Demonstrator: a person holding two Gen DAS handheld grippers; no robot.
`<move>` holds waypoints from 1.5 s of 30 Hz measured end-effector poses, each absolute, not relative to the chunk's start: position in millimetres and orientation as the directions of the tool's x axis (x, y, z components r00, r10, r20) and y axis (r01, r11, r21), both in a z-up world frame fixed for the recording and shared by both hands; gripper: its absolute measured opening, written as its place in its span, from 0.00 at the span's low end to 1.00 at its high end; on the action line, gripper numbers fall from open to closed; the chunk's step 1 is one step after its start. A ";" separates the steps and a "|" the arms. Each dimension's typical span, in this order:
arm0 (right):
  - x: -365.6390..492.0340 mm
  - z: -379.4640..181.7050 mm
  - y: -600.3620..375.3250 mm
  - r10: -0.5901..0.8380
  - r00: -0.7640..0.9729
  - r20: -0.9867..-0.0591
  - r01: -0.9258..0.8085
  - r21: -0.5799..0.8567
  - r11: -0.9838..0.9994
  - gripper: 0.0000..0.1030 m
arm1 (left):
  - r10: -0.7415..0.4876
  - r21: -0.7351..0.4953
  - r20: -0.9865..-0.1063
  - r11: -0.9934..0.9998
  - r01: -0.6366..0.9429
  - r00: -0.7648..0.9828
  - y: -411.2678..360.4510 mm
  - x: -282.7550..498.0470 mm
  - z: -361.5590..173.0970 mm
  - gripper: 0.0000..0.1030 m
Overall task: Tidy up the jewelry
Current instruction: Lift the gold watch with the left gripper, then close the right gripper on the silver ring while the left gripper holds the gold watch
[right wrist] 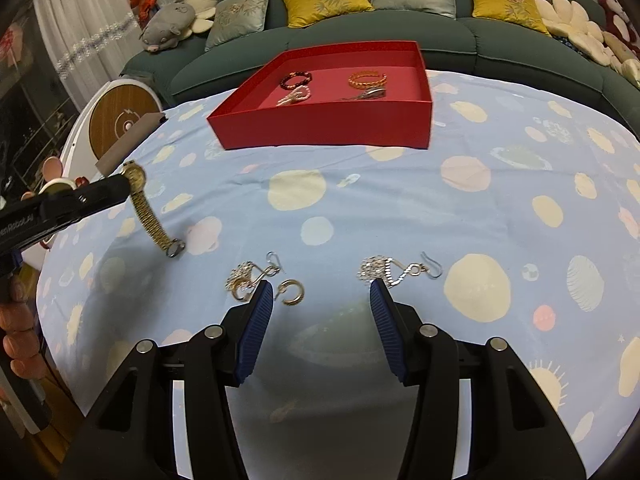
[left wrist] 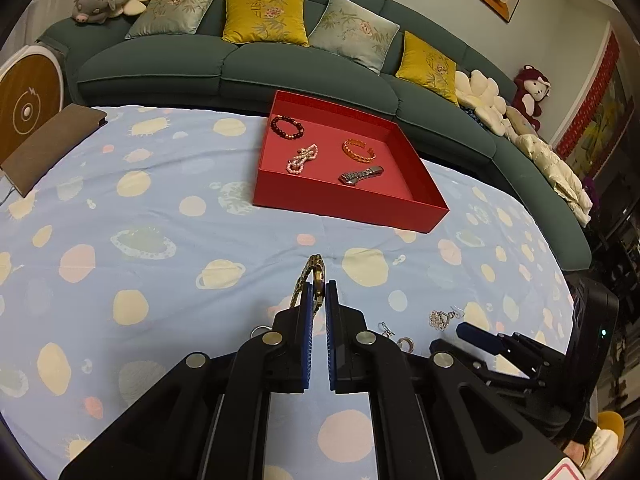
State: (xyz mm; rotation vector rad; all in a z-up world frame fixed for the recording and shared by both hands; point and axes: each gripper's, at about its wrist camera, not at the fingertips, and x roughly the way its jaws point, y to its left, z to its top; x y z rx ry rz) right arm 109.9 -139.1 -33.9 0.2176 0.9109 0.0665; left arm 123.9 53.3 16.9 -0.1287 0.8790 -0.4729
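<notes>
White lettering is showing on the black body of the left tongs (right wrist: 124,184) at the left edge of the right wrist view; the start is being cut off by the frame, and what remains is reading roughly "enRobot.AI". A white lightning-bolt sign is sitting on the round wooden disc (left wrist: 28,98) standing beside the sofa, just above its ringed centre button. On the silver piece (left wrist: 360,176) lying in the red box (left wrist: 348,204), marks are appearing, but they are staying too small to read.
</notes>
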 end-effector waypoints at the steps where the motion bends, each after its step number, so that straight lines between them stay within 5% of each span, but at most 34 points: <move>1: 111.1 -35.0 -143.8 0.138 0.614 -0.777 0.051 0.213 0.976 0.47 | -0.448 -0.298 -0.711 0.890 0.344 0.543 54.4 123.9 16.5 0.03; 45: 122.2 -45.6 -73.4 0.230 0.584 -0.778 -0.132 0.189 0.973 0.40 | -0.452 -0.328 -0.698 0.891 0.313 0.556 84.4 124.5 21.3 0.03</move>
